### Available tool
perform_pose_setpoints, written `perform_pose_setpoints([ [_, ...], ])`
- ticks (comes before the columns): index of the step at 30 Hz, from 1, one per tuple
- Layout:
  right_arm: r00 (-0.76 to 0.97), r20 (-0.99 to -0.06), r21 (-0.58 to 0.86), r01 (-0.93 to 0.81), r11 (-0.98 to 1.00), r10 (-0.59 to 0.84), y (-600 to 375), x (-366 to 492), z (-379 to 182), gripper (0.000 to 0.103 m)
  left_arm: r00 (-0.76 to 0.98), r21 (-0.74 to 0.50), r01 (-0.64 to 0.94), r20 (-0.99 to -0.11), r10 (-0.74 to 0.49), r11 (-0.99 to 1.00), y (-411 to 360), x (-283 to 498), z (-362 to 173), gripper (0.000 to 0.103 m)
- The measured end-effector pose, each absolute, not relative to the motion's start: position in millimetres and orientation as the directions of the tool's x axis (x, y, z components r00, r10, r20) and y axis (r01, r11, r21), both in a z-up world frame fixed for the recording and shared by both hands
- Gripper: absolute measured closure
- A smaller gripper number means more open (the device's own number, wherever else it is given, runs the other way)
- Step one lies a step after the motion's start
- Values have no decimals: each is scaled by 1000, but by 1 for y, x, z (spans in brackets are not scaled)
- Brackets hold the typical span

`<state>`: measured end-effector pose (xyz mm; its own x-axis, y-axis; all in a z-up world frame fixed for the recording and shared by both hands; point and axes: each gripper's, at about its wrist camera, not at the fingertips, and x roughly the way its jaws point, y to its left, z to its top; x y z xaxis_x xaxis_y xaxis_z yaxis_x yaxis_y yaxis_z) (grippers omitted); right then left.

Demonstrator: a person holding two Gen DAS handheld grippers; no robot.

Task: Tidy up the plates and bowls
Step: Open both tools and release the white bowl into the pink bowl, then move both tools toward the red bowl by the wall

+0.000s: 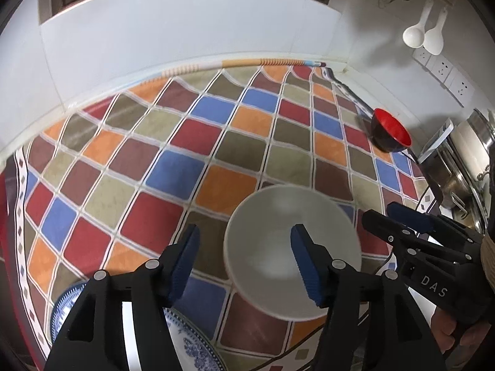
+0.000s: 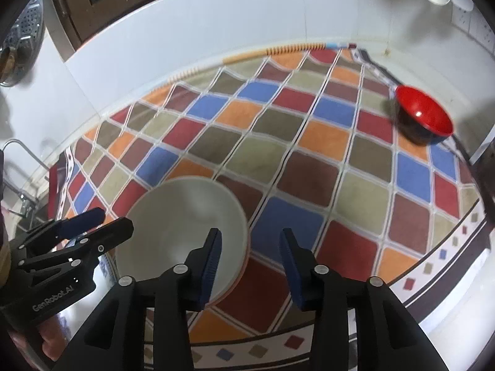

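Observation:
A white bowl [image 1: 272,247] [image 2: 179,216] sits upright on the checked cloth [image 1: 154,154]. My left gripper [image 1: 244,238] is open and straddles its left rim, one pad over the inside, neither pad pressing. My right gripper [image 2: 251,236] is open across the opposite rim in the same way. Each gripper shows in the other's view: the right gripper [image 1: 383,213], the left gripper [image 2: 114,218]. A blue-and-white patterned plate [image 1: 191,346] [image 2: 105,267] lies close beside the bowl, mostly hidden under the left gripper. A red bowl [image 1: 391,130] [image 2: 423,114] with a black outside stands at the far right edge of the cloth.
White tiled walls close off the back and right of the counter. Steel pots [image 1: 464,160] stand past the cloth's right edge. White spoons [image 1: 423,35] hang on the wall above sockets. A tap and sink [image 2: 18,160] lie to the left, below a steel steamer lid [image 2: 24,31].

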<state>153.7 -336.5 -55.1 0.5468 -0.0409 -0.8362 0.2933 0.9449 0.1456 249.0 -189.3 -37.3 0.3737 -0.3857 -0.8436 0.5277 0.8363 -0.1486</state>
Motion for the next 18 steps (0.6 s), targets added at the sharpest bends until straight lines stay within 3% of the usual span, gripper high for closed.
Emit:
perform_pose_setpoints([
  [6, 586, -798, 90, 349, 933, -142, -350, 148, -40, 55, 407, -109, 566, -826, -391, 817, -214, 256, -25, 38],
  [10, 599, -766, 42, 405, 914, -231, -366, 142, -30, 46, 414, -84, 608, -815, -405, 790, -240, 260, -18, 32],
  [18, 588, -756, 48, 488, 871, -288, -406, 132, -24, 46, 416, -42, 681, -799, -433, 731, -291, 265, -7, 25],
])
